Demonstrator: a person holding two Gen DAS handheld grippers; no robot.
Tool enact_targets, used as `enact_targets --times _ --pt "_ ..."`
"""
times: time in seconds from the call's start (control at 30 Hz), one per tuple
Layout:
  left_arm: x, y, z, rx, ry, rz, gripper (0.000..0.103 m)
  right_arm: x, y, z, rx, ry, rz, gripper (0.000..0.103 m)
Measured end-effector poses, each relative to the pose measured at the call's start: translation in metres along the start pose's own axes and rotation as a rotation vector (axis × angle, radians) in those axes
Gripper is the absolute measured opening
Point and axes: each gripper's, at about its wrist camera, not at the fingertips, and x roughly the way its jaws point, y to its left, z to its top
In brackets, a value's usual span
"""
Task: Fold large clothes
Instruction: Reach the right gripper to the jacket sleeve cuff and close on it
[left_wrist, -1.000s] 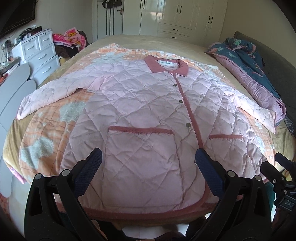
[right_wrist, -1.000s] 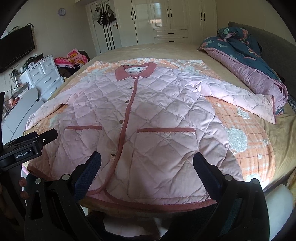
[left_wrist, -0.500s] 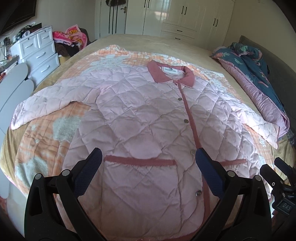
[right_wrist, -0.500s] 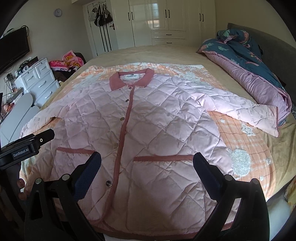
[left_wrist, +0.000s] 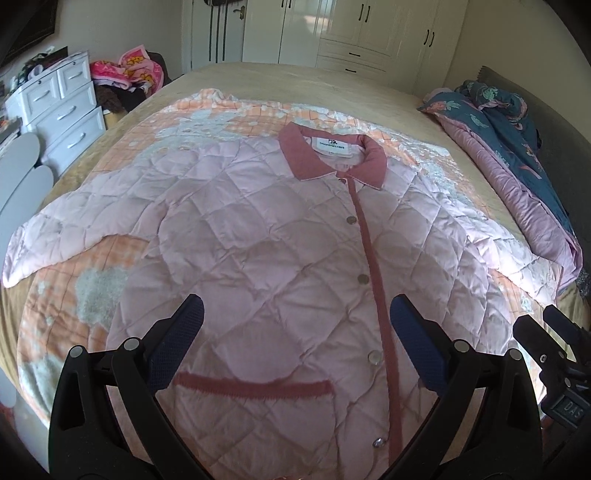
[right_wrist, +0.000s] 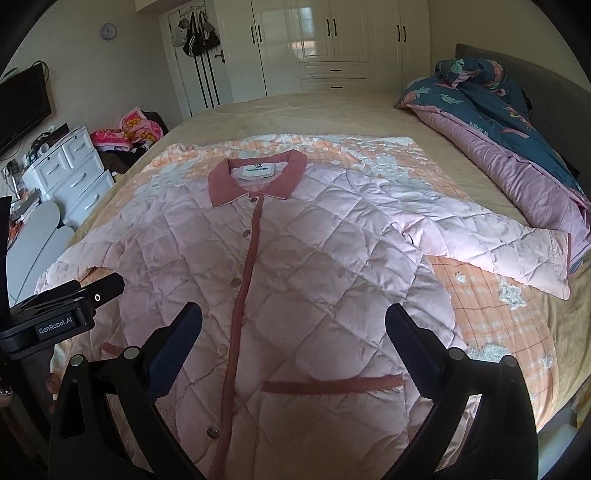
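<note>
The folding is, as far as I can judge, not yet begun; the pale pink quilted jacket with the dusty-rose collar and trim is lying fully spread, front side up and buttoned, on the orange-and-white patterned blanket that is covering the beige bed; both sleeves are lying stretched out to the sides, one toward 9 o'clock in the left view, the other toward 3 o'clock in the right view, and no part is turned over another; so every fold is remaining to do.

The left gripper is hanging above the lower body of the jacket with its blue-padded fingers spread wide and pinching nothing; the jacket is stretching away from it toward 12 o'clock, the collar being the far end, and the rose button band is passing just inside the finger at 3 o'clock. The right gripper is equally spread and empty; the button band is running near its finger at 9 o'clock. Whether the fingers are touching the cloth is difficult to say from these views; the hem at 6 o'clock is hidden by the gripper bodies.
</note>
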Motion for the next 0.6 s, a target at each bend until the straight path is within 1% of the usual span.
enact_targets --times 0.13,0.27,0.47,0.6 --pt "0.014 -0.008 0.017 0.005 0.002 -0.017 0.095 0.016 -0.013 0.016 0.027 -0.004 -0.006 0.099" --pt "0.03 -0.019 0.032 0.014 0.012 -0.027 0.095 0.032 -0.036 0.032 0.076 -0.005 -0.017 0.099" --pt "0.056 -0.037 0.048 0.028 0.026 -0.043 0.095 0.052 -0.083 0.054 0.17 -0.012 -0.062 0.099" --pt "0.074 -0.05 0.053 0.054 0.044 -0.044 0.095 0.065 -0.124 0.061 0.252 -0.004 -0.11 0.099"
